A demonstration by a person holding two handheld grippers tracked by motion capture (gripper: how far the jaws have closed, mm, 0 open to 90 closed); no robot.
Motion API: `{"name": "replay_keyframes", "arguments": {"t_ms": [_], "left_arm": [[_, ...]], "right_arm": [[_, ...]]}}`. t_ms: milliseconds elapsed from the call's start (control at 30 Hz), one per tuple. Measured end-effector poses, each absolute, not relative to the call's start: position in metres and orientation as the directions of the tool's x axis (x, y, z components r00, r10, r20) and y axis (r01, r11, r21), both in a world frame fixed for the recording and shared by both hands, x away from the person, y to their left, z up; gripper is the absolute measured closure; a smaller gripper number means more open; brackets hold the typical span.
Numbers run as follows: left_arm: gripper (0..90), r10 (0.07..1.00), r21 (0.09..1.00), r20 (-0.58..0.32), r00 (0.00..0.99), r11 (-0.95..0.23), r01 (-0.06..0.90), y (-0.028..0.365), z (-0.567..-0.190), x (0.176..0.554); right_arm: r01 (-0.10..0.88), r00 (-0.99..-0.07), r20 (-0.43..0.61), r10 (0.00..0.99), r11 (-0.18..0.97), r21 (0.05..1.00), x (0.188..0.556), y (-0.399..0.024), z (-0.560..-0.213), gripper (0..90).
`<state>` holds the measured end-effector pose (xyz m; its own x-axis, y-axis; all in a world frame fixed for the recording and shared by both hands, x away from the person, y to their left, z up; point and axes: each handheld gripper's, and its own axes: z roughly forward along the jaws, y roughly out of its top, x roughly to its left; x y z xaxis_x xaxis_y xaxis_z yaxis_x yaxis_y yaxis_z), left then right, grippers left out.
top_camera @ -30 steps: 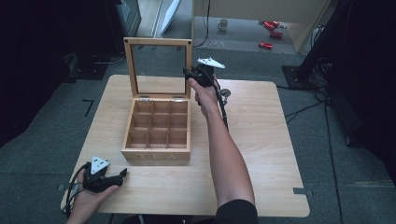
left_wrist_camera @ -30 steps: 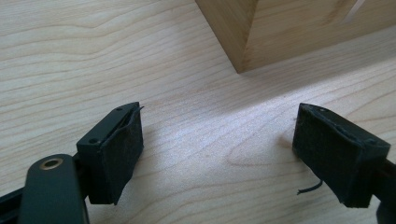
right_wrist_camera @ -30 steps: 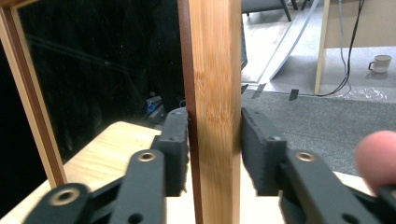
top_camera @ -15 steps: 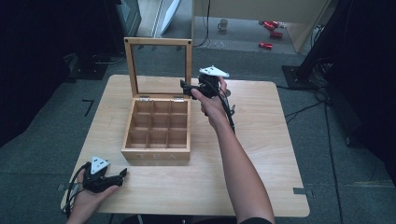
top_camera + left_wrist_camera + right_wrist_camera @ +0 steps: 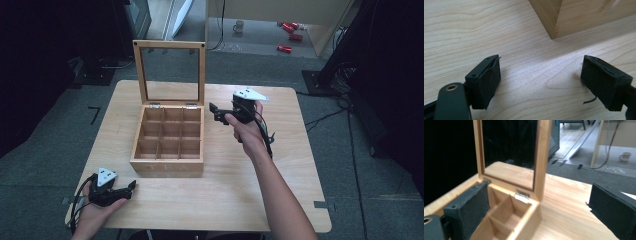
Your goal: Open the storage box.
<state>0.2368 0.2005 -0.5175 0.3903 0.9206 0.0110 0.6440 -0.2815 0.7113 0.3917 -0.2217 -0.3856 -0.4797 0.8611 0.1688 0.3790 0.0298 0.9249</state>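
High view: a wooden box (image 5: 169,136) with nine compartments stands on the table (image 5: 240,190), its glass-paned lid (image 5: 170,70) upright. The right gripper (image 5: 214,111) is held above the table just right of the box, pointing toward it. The left gripper (image 5: 131,187) rests at the table's near left corner.

Left gripper view: jaws wide apart, holding nothing, above bare tabletop; a box corner (image 5: 554,25) lies ahead.

Right gripper view: jaws wide apart, empty, facing the lid's right post and a hinge (image 5: 522,195).
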Motion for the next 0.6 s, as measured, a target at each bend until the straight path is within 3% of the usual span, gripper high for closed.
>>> {"name": "replay_keyframes", "arguments": {"t_ms": [600], "left_arm": [[16.8,0.923,0.712,0.011,0.386,-0.278,0.645,0.2,-0.518,0.237]], "right_arm": [[0.399,-0.405,0.164,0.899,0.013,0.917,0.325,-0.294,-0.413,2.8]]}}
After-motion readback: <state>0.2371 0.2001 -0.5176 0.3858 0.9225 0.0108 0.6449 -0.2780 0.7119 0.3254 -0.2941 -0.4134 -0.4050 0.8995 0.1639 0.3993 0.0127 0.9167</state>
